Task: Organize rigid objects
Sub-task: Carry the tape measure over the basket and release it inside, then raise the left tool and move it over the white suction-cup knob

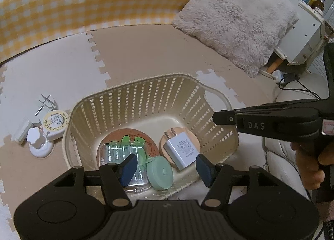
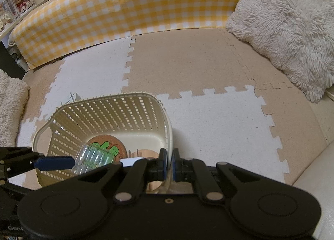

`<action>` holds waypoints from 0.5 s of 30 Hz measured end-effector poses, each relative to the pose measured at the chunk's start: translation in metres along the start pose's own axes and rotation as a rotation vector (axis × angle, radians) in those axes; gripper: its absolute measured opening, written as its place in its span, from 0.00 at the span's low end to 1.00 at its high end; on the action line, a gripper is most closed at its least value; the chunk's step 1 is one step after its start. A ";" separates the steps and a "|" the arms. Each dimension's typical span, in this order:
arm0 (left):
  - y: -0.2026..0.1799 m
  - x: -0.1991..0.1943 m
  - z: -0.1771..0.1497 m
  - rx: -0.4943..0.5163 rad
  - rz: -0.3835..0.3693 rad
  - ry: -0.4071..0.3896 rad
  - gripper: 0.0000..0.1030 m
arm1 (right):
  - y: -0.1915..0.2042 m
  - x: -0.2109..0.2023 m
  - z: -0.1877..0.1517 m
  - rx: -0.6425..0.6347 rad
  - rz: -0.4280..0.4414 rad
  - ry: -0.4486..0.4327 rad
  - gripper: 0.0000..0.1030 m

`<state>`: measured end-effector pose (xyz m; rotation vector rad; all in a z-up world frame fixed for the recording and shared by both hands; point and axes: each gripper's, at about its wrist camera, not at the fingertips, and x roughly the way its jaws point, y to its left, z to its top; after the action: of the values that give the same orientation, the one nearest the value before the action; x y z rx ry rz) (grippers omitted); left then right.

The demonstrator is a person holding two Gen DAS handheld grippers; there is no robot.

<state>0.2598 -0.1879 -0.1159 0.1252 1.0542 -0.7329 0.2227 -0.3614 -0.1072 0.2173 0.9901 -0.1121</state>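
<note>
A cream slatted basket sits on the foam mat. Inside lie a cork coaster with a green cartoon, a clear battery case, a mint round case, and a white plug charger on a wooden disc. My left gripper is open above the basket's near side, empty. My right gripper is shut on the basket's right rim; it shows from the side in the left wrist view. The left gripper's blue finger shows in the right wrist view.
Left of the basket lie a yellow round tape measure, white small items and a pronged white piece. A fluffy cushion lies far right, a yellow checked bolster at the back, a white cabinet and cables at right.
</note>
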 end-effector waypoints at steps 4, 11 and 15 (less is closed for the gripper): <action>-0.002 -0.009 0.004 0.006 -0.004 -0.021 0.64 | 0.000 0.000 0.000 0.000 0.000 0.000 0.05; -0.003 -0.039 0.014 0.042 0.014 -0.087 0.67 | 0.000 0.000 0.000 0.000 -0.001 0.000 0.05; 0.002 -0.065 0.024 0.042 0.034 -0.161 0.78 | 0.000 0.000 0.000 -0.001 -0.001 0.000 0.05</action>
<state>0.2604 -0.1646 -0.0512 0.1185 0.8818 -0.7225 0.2226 -0.3611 -0.1072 0.2156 0.9902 -0.1127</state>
